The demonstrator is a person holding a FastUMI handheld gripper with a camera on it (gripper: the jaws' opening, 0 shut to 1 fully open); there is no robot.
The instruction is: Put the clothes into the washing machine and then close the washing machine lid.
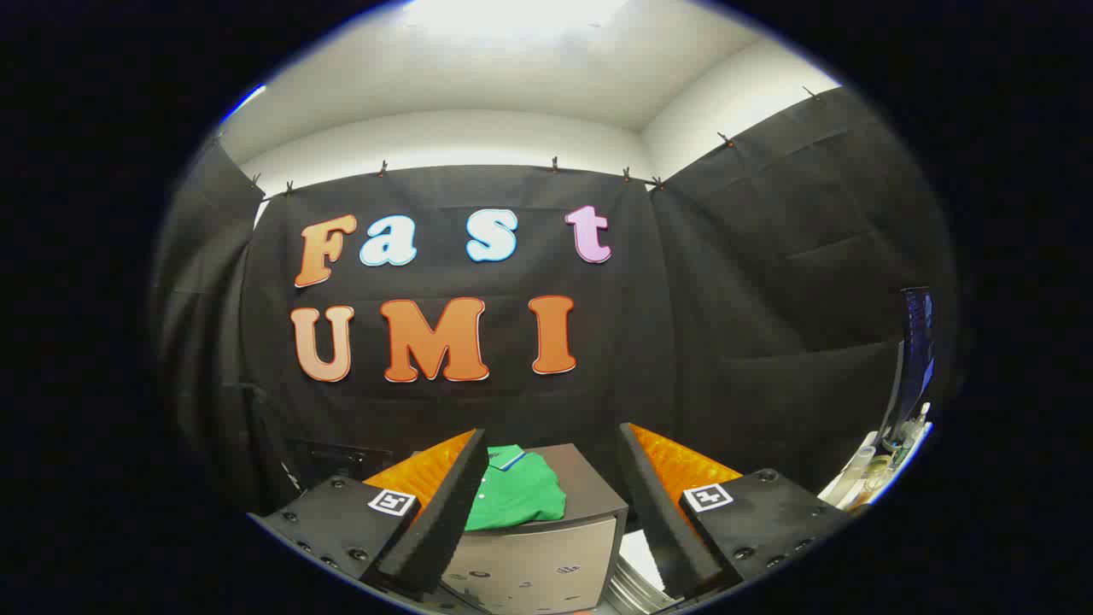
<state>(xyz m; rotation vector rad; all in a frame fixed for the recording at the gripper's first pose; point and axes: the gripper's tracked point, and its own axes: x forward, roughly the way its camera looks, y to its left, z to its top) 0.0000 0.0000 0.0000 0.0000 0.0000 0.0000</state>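
We hold the gripper (551, 478) level and well back from a grey box-shaped cabinet (546, 547), its two fingers spread wide apart and closed on nothing. On the cabinet's flat top lies a folded green shirt (517, 495) with a collar edged in blue and white; it sits toward the near side of that top, and from where we stand it shows in the gap between the fingers and beyond them, untouched.

We judge the task to be at its very start. The shirt has not been picked up, and nothing has gone into the washing machine. A ribbed, light-coloured curved surface (636, 581) shows low beside the cabinet, under one finger; it may be part of the machine, but we cannot tell, and we cannot tell how its lid stands.

Off to the far side of the cabinet, a cluttered shelf (879, 465) with bottles stands against the booth wall.

Everything is left to do: close in on the shirt, grip it, carry it to the machine, drop it in, and shut the lid.
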